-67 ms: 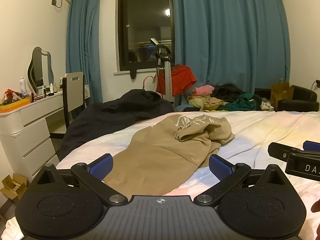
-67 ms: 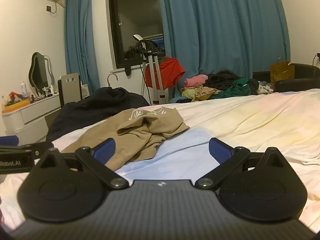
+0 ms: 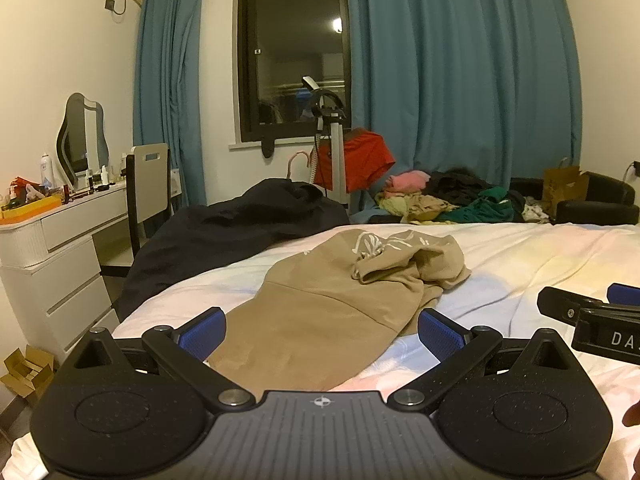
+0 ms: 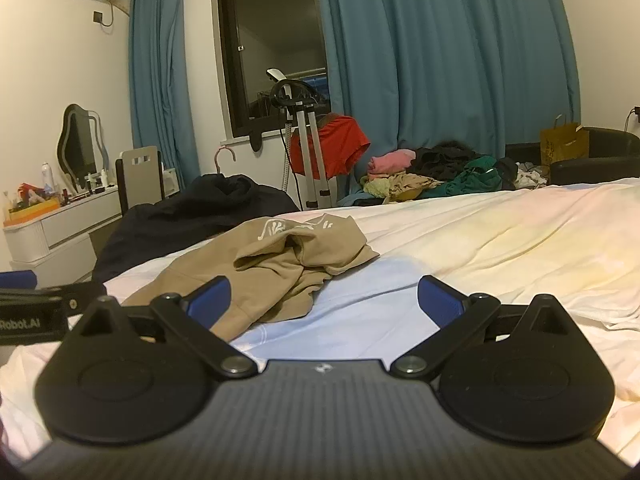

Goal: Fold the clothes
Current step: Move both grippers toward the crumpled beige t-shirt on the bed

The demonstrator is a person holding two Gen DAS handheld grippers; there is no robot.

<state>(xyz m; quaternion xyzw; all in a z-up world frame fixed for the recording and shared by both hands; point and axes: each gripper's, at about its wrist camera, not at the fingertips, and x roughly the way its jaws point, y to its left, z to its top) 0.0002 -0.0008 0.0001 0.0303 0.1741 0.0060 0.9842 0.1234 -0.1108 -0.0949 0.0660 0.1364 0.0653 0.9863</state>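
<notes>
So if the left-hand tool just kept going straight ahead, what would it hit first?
Probably the tan garment lying on the bed: it sits directly ahead of the left gripper, whose jaws stand open and empty.

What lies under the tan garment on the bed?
The tan garment rests on the pale bedsheet, which shows all around it. Whatever sits directly beneath the bunched far end is covered by its folds.

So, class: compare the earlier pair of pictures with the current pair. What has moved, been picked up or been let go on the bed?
Nothing visibly changed. The tan garment lies crumpled on the bed just as before, untouched. The left gripper and right gripper have their fingers wide apart, holding nothing, in the same places.
</notes>
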